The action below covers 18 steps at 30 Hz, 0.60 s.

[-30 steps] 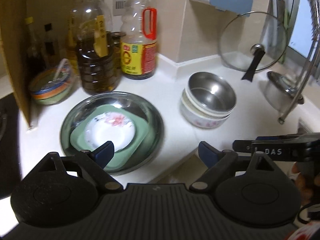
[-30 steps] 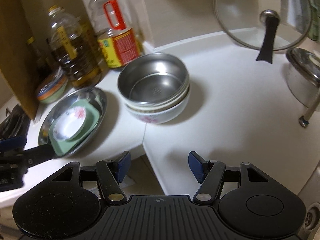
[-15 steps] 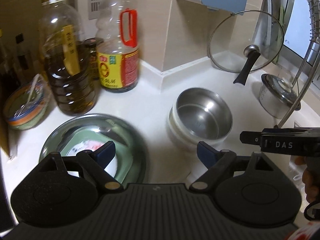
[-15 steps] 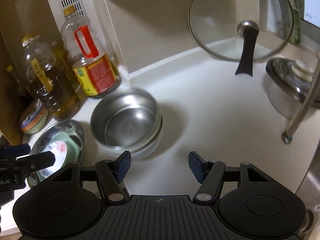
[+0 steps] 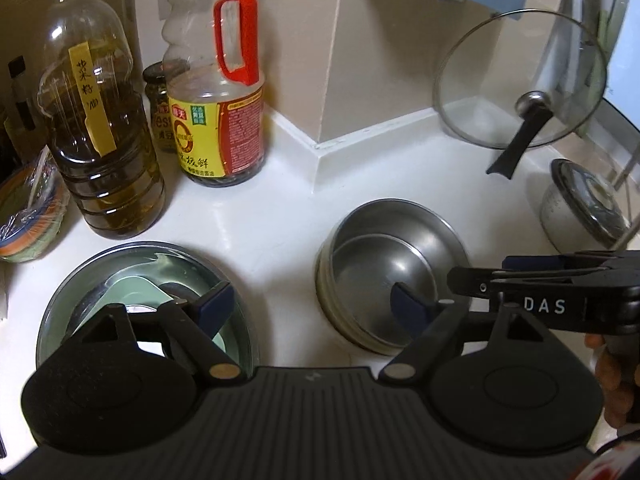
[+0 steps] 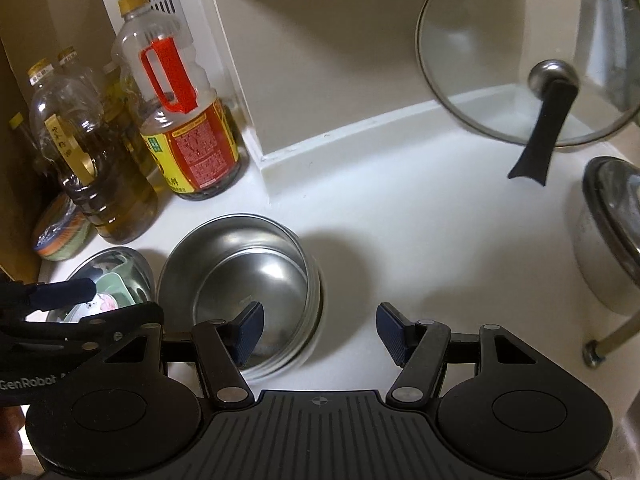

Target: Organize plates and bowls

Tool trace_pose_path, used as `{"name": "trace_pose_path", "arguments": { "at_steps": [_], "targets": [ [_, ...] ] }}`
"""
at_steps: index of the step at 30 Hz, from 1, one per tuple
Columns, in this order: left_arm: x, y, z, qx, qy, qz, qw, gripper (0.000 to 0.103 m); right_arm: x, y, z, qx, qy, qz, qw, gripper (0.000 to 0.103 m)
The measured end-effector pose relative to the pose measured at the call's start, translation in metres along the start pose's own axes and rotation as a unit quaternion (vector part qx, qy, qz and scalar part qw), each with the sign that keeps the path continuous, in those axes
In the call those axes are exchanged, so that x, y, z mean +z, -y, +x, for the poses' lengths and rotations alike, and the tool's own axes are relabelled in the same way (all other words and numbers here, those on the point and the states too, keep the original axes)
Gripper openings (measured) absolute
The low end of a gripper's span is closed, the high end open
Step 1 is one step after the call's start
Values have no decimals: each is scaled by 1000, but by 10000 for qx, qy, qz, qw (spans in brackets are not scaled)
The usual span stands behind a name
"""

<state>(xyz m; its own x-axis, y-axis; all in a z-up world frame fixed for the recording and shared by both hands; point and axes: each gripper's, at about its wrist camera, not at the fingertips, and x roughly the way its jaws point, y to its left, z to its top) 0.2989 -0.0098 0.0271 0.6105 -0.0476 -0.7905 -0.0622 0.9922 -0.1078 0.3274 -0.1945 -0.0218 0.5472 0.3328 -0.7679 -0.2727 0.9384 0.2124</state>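
We think most of our tidying is done. The shiny round steel bowl [image 5: 390, 276] sits nested on top of a white bowl on the white counter [image 5: 280, 216]. Beside it, the small flowered plate [image 6: 105, 303] lies on a green square plate [image 5: 132, 286] inside a wide steel dish [image 5: 244, 320]. Our left gripper [image 5: 306, 302] is empty and closing. Our right gripper [image 6: 320, 330] is spread and empty.

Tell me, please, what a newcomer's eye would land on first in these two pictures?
Probably the stacked steel bowls in the middle of the white counter, just ahead of both empty grippers. Next, the red-handled bottle by the back wall, and the glass lid leaning in the far right corner.
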Motion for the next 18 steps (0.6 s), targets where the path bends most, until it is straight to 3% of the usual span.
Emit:
{"name": "trace_pose_path", "arguments": {
  "at_steps": [9, 18],
  "targets": [
    [8, 0, 21, 108, -227, -137, 9996, 77, 12, 1, 21, 139, -250, -18, 9996, 63],
    [9, -5, 37, 63, -557, -221, 9982, 65, 17, -2, 39, 157, -542, -70, 9984, 58]
  ]
}}
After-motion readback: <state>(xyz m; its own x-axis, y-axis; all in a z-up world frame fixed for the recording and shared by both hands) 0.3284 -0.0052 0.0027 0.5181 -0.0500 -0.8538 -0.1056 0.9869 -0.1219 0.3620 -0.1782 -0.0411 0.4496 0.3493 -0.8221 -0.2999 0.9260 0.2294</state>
